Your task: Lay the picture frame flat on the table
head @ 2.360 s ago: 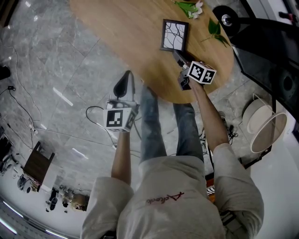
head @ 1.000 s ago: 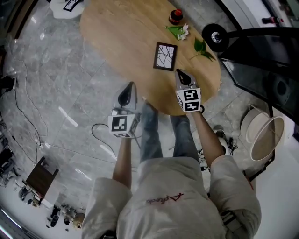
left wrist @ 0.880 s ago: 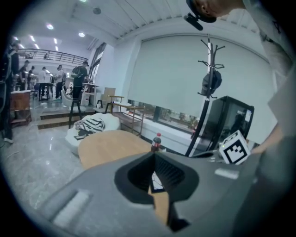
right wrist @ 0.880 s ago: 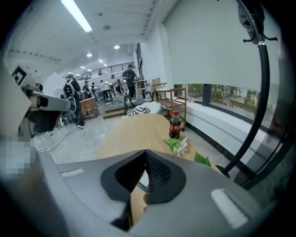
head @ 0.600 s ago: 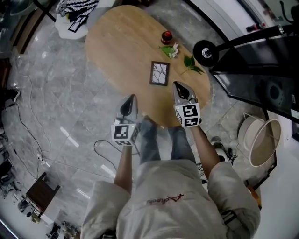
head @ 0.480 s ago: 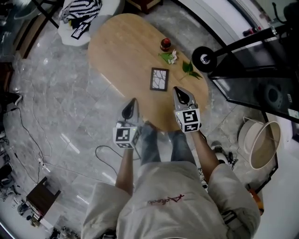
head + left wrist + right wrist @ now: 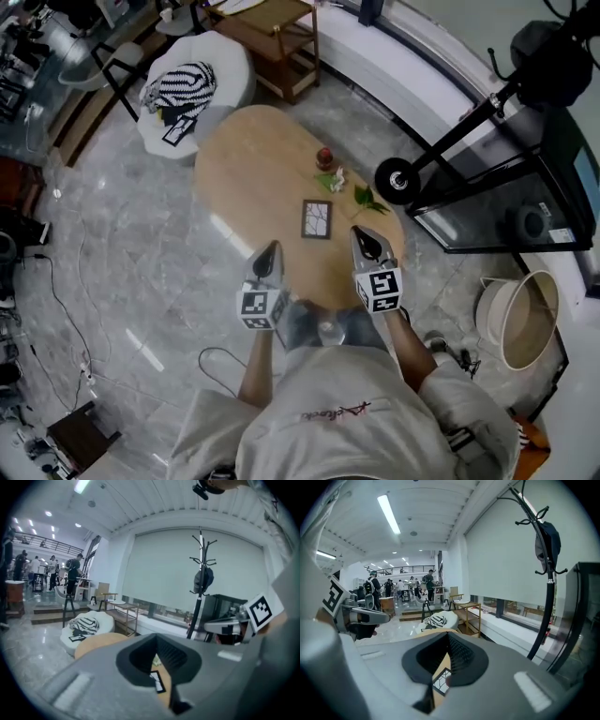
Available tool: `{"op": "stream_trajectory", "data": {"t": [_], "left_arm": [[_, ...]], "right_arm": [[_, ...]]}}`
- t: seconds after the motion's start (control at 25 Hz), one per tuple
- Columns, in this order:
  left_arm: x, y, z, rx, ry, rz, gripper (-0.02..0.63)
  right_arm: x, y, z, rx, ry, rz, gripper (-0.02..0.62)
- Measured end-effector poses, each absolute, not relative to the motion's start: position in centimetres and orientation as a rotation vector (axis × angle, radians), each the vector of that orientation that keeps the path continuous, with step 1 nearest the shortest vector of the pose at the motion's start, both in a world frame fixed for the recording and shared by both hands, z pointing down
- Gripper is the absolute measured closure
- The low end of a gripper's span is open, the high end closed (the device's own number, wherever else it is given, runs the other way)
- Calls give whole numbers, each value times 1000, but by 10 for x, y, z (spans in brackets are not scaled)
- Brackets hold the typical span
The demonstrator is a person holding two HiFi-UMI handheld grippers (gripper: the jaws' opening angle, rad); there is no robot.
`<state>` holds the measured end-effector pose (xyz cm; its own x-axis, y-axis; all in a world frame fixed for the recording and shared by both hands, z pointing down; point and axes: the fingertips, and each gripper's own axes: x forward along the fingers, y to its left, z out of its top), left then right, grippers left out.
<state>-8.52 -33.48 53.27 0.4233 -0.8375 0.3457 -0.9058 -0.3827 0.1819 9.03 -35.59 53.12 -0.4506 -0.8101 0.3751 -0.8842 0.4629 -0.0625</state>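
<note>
Left claw (image 7: 271, 253): I read jaws together, nothing held. Right claw (image 7: 364, 239): same, jaws together, empty. Both over near table edge. Picture frame (image 7: 317, 219): flat on oval wooden table (image 7: 246, 159), just beyond claws. Flower sprig (image 7: 330, 178) past frame.

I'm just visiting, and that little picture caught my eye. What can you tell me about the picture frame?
The picture frame is a rectangle with a dark border around a white picture of black branching lines. It lies flat, face up, on the oval wooden table, toward the end nearest the person. Green leaves lie beyond it, apart. Nothing touches it but the table.
</note>
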Motion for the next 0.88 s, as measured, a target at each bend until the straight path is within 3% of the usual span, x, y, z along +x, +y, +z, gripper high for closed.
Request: {"op": "stream_trajectory", "data": {"t": [0.88], "left_arm": [[-56,-332,393,2528,-1545,180,606]], "right_arm": [[148,-316,391,1639,-2458,222,592]]}}
